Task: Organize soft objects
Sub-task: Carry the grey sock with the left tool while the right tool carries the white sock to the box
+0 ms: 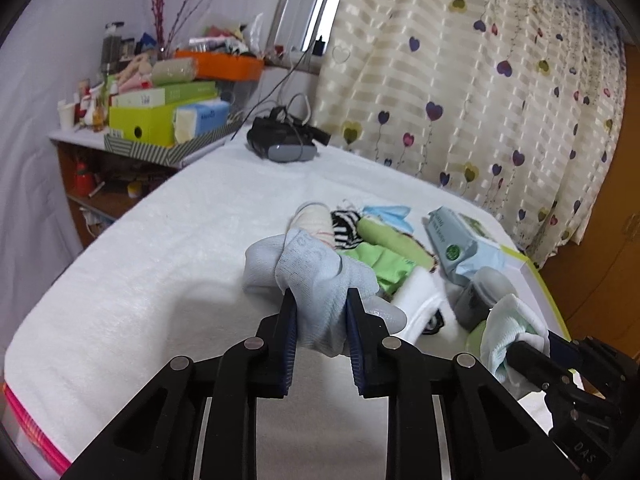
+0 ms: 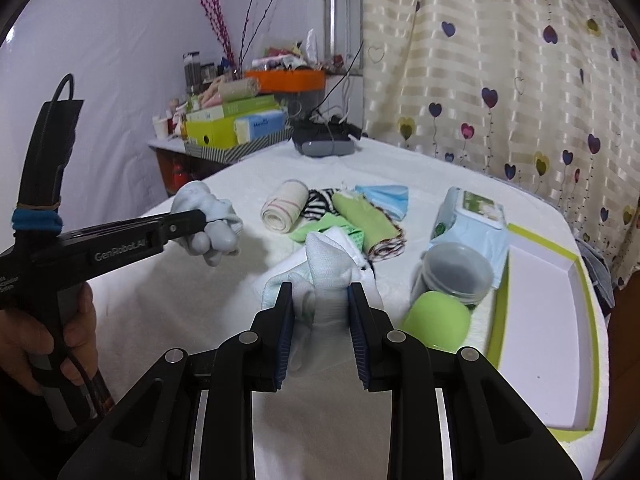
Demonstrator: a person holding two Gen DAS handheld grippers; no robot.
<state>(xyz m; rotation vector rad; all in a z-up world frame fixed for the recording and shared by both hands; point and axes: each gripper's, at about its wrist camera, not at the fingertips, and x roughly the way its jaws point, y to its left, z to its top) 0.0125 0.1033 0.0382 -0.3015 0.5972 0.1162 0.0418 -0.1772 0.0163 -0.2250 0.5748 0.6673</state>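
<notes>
My left gripper (image 1: 320,296) is shut on a pale blue-grey sock (image 1: 316,268), lifted above the white bed cover (image 1: 160,260). From the right wrist view, that left gripper (image 2: 202,216) holds the same sock (image 2: 212,224) out to the left. My right gripper (image 2: 320,290) is shut on a pale mint-white sock (image 2: 324,264); in the left wrist view this right gripper (image 1: 514,346) and its sock (image 1: 508,322) sit at lower right. Beyond lies a pile: a rolled cream sock (image 2: 282,210), a zebra-striped sock (image 2: 320,200), green cloth (image 2: 360,220) and a blue face mask (image 2: 384,196).
A wipes pack (image 2: 468,220), a clear jar (image 2: 456,268) and a green rounded lid (image 2: 436,320) lie to the right, beside a green-rimmed white tray (image 2: 540,320). A headset (image 2: 324,142) rests at the bed's far end. A cluttered shelf (image 2: 240,120) stands behind. A hand (image 2: 76,332) grips the left handle.
</notes>
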